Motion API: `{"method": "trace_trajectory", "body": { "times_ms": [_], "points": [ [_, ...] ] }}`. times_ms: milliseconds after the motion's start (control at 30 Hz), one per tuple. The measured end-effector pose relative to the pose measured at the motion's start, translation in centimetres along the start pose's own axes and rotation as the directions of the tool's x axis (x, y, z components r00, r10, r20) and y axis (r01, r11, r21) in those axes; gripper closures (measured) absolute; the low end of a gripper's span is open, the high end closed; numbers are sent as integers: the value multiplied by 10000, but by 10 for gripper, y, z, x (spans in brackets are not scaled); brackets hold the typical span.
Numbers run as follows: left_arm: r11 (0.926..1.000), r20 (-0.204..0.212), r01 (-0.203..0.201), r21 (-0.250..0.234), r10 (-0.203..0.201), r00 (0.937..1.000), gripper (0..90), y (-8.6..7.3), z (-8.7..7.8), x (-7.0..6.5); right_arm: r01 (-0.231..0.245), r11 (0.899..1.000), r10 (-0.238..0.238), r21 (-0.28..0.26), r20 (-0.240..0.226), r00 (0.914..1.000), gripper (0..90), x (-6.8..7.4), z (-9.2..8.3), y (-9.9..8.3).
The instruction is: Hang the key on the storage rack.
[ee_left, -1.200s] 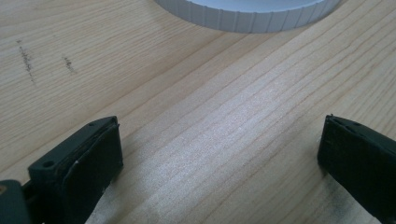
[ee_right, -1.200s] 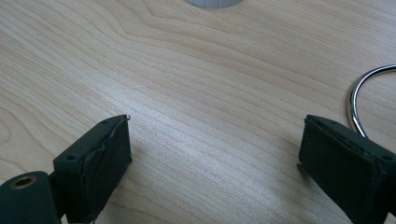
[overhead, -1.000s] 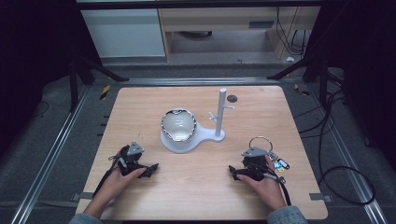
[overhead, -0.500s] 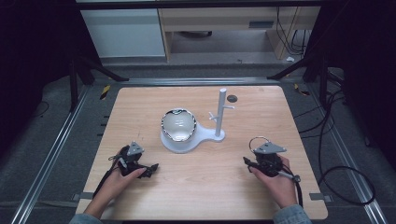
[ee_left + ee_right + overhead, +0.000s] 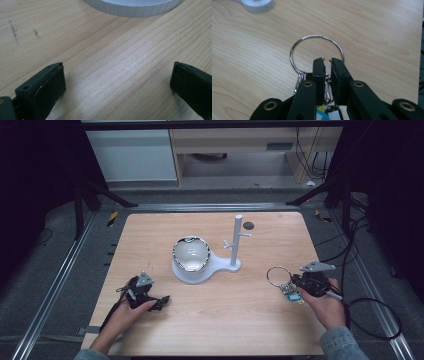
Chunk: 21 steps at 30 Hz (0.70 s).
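Note:
A silver key ring (image 5: pixel 278 275) with small coloured tags (image 5: pixel 292 294) sits at the right of the wooden table (image 5: pixel 150 235). My right gripper (image 5: pixel 298 283) has just been closing and is now shut on it. In the right gripper view the jaws (image 5: pixel 327 61) pinch the near side of the ring (image 5: pixel 317 37), where the small clips (image 5: pixel 327 90) hang. My left gripper (image 5: pixel 159 301) rests low at the front left. Its jaws stand wide open over bare wood in the left gripper view (image 5: pixel 117 82).
A white stand (image 5: pixel 235 240) with short pegs rises from a round white base (image 5: pixel 216 268) at mid-table. A shiny bowl-like object (image 5: pixel 191 254) sits on the base. The base's ribbed rim (image 5: pixel 132 7) lies ahead of the left jaws. A dark disc (image 5: pixel 248 225) lies behind the stand.
My right hand has moved to the right and its jaws have gone from open to shut on the key ring. The left hand has stayed put.

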State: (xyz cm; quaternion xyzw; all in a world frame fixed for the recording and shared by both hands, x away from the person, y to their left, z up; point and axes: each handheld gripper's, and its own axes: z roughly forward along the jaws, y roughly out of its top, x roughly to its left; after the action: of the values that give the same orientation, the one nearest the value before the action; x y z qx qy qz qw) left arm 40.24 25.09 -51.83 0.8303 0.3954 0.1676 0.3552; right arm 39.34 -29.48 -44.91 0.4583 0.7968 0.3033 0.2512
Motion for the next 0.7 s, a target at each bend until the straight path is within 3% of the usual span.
{"method": "trace_trajectory", "body": {
  "times_ms": [167,267,700],
  "points": [
    [10000,3,-3,1,3,10000,0,0,0,0,43,9988,-38,490,-102,9999,775,-5,9,-10],
    [10000,4,-3,1,3,10000,0,0,0,0,-187,9972,196,724,-120,9997,731,-9,15,-17],
    [10000,4,-4,1,4,10000,0,0,0,0,-297,9935,339,1098,-364,9988,652,-12,26,-27]
  ]
}}
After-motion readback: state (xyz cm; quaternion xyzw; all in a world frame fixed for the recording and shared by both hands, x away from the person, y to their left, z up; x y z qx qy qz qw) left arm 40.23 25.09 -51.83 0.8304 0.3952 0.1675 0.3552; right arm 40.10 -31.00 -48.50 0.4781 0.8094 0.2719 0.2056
